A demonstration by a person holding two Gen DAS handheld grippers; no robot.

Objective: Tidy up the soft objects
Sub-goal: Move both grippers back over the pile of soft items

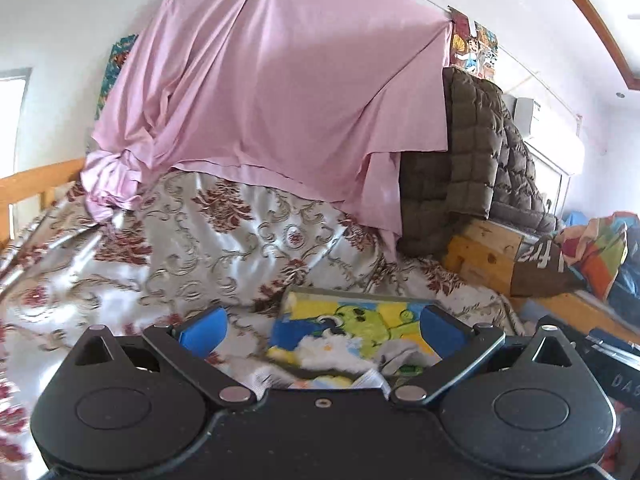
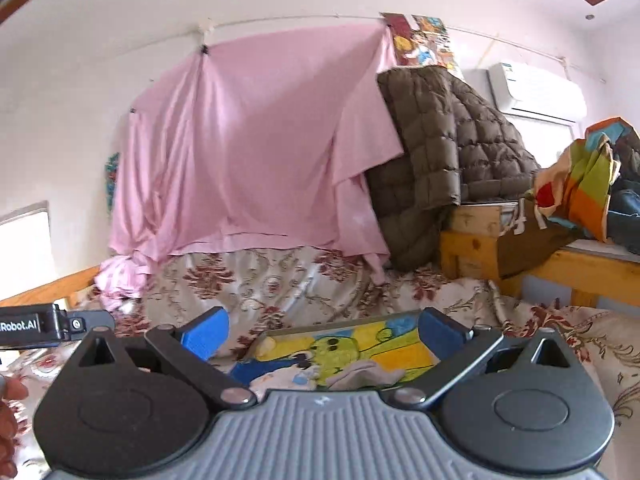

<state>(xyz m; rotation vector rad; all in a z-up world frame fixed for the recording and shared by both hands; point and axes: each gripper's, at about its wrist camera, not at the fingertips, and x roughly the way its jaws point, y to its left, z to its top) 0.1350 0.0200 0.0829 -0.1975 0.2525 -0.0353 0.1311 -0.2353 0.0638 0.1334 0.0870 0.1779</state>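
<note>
You hold the left gripper (image 1: 322, 330) and right gripper (image 2: 323, 334) spread wide and empty over a folded cartoon-print cloth (image 1: 352, 332) on the bed (image 1: 200, 248).

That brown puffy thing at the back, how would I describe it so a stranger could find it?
Start at the big pink sheet pinned across the wall behind the bed. Just to its right, a quilted brown blanket hangs down over a wooden shelf. It is the only dark, square-stitched, padded item; the sheet is smooth and the bedspread is floral.
</note>
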